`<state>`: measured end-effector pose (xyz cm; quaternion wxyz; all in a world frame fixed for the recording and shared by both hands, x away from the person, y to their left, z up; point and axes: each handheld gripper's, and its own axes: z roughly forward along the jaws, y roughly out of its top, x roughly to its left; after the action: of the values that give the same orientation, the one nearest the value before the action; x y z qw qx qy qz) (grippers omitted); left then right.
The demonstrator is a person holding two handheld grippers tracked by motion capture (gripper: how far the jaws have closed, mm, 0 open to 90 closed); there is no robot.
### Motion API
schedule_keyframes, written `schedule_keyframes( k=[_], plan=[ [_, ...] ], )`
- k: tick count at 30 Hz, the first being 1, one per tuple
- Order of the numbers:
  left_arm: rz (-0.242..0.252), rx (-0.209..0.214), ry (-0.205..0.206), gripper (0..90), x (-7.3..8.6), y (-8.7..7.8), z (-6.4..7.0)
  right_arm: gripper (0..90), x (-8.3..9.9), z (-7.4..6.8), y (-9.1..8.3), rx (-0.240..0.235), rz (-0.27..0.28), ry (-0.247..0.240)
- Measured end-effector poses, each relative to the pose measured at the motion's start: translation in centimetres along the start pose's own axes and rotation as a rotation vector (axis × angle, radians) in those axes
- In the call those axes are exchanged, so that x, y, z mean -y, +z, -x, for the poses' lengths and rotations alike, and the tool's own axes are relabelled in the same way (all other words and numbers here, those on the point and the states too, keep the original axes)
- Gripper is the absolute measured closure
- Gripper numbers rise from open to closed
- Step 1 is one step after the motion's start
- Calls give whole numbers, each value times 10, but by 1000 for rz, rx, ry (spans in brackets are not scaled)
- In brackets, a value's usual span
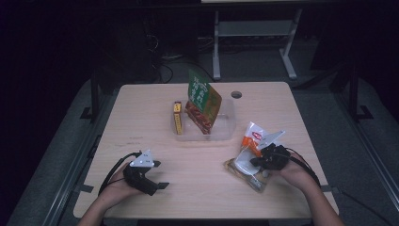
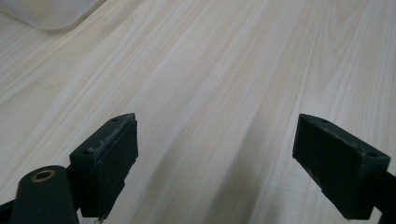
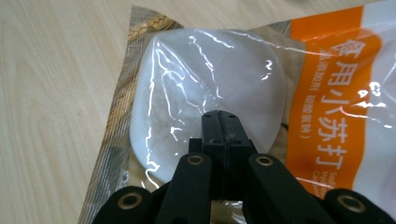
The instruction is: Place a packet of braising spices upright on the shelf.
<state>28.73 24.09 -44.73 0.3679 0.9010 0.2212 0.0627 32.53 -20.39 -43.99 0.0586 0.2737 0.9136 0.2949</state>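
Wood table (image 1: 155,117): clear/orange powder pouch (image 3: 224,88) w/ white contents.

Lab: test desk (image 1: 141,117), dark room.

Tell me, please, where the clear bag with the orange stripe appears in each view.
High view: the bag lies at lower right on the table, under the right gripper.
Right gripper view: the bag spreads above the shut jaws, orange stripe at right.
Left gripper view: not in it.
Shared landmark: the pale wooden table.
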Motion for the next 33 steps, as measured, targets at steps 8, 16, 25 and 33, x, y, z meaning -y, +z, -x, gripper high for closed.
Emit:
schedule_keyframes(
  k=[8, 16, 25, 33],
  plan=[
    [0, 2, 3, 138, 0, 0, 1, 900, -4, -9, 4, -54, -6, -18],
    [7, 1, 7, 138, -1, -2, 1, 900, -14, -30, 15, -130, 8, -75],
    [8, 3, 13, 138, -3, -3, 2, 900, -42, -62, 40, -206, 26, -189],
    [25, 35, 11, 138, -8, 0, 7, 900, -66, -87, 59, -248, 40, -255]
  ],
)
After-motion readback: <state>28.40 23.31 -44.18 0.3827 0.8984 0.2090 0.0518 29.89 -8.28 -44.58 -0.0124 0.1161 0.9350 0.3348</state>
